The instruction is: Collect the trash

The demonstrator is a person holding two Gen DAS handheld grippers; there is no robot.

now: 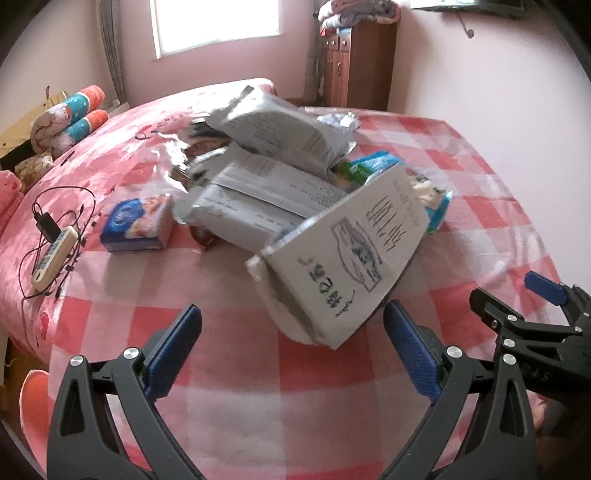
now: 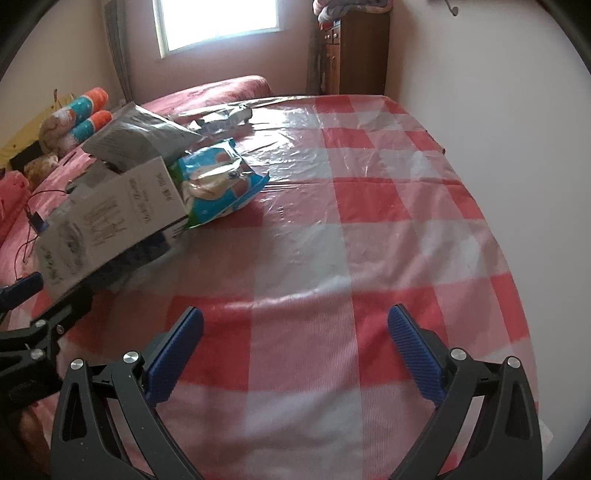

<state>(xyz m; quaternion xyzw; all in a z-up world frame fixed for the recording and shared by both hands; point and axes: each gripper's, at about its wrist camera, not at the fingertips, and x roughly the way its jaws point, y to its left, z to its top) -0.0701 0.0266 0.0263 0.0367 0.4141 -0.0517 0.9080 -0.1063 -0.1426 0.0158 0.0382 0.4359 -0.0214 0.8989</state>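
- Right now your left gripper [image 1: 291, 354] hangs over the red-and-white checked sheet [image 1: 229, 406], its blue pads spread wide with nothing between them.
- Just beyond those pads sits the trash: a grey printed bag [image 1: 343, 266] leaning at a tilt, its near bottom edge resting on the sheet between the two pads' lines.
- Behind it, more grey bags [image 1: 280, 136] are heaped on one another, and a blue snack packet [image 1: 436, 199] pokes out on the right of the heap, touching it.
- To the left of the heap, a small blue box [image 1: 138, 225] stands on its own, near but apart from the bags.
- Further left, a remote control [image 1: 55, 254] lies among black cables [image 1: 70, 199] on the pink bedding.
- Your right gripper [image 2: 295, 354] is also spread wide and holds nothing; below it is bare checked sheet.
- From the right wrist view, the grey printed bag [image 2: 110, 221] and the blue snack packet [image 2: 218, 184] lie to the far left, well apart from the right pads.
- At the far end, a wooden cabinet [image 1: 354, 62] stands by the wall, with folded blankets [image 1: 354, 13] on top.
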